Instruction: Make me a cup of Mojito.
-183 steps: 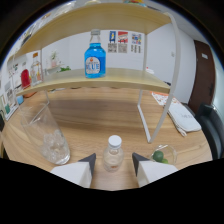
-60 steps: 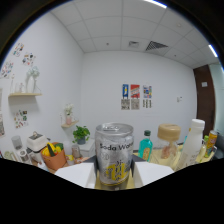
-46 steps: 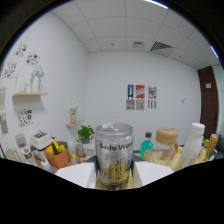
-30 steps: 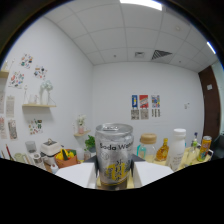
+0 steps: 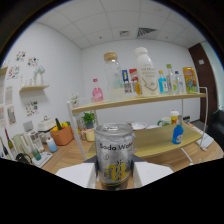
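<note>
The gripper (image 5: 114, 172) is clamped on a silver soda water can (image 5: 114, 154), carried aloft before the two-tier wooden shelf (image 5: 140, 102); pouring seemingly remains
</note>
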`<control>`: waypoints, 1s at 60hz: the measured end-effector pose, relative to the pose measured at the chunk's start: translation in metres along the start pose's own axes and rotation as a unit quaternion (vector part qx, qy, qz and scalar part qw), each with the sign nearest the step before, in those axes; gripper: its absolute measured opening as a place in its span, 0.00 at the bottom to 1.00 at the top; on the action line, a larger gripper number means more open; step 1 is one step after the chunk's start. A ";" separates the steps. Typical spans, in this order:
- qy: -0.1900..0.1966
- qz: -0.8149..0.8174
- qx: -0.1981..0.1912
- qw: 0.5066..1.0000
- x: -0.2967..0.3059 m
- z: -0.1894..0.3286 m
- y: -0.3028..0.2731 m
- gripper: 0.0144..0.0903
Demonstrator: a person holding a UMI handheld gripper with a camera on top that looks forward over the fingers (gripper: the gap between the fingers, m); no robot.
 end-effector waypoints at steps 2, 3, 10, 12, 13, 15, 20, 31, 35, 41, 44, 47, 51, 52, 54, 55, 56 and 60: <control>0.002 0.011 -0.003 1.000 0.005 0.002 0.013 0.48; 0.001 0.016 -0.005 1.000 0.008 0.002 0.017 0.47; 0.000 0.088 -0.016 0.996 0.022 0.008 0.040 0.48; -0.002 0.121 -0.017 0.992 0.025 0.009 0.043 0.48; -0.004 0.137 -0.017 0.990 0.027 0.010 0.044 0.48; -0.007 0.166 -0.018 0.986 0.029 0.012 0.046 0.48; -0.020 0.237 -0.023 0.971 0.032 0.015 0.048 0.48; -0.061 0.452 -0.015 0.890 0.035 0.017 0.033 0.48; -0.075 0.538 -0.003 0.839 0.039 0.017 0.025 0.48; -0.085 0.627 0.011 0.774 0.049 0.015 0.018 0.47; -0.094 0.664 0.013 0.742 0.052 0.016 0.014 0.47; -0.106 0.705 0.017 0.701 0.054 0.016 0.012 0.47; -0.123 0.762 0.026 0.635 0.059 0.015 0.008 0.48; -0.125 0.773 0.028 0.621 0.061 0.015 0.007 0.48; -0.132 0.793 0.032 0.593 0.068 0.011 -0.001 0.47; -0.134 0.801 0.035 0.583 0.068 0.011 -0.002 0.47; -0.134 0.805 0.038 0.577 0.068 0.013 -0.001 0.48; -0.141 0.826 0.049 0.544 0.073 0.012 -0.006 0.48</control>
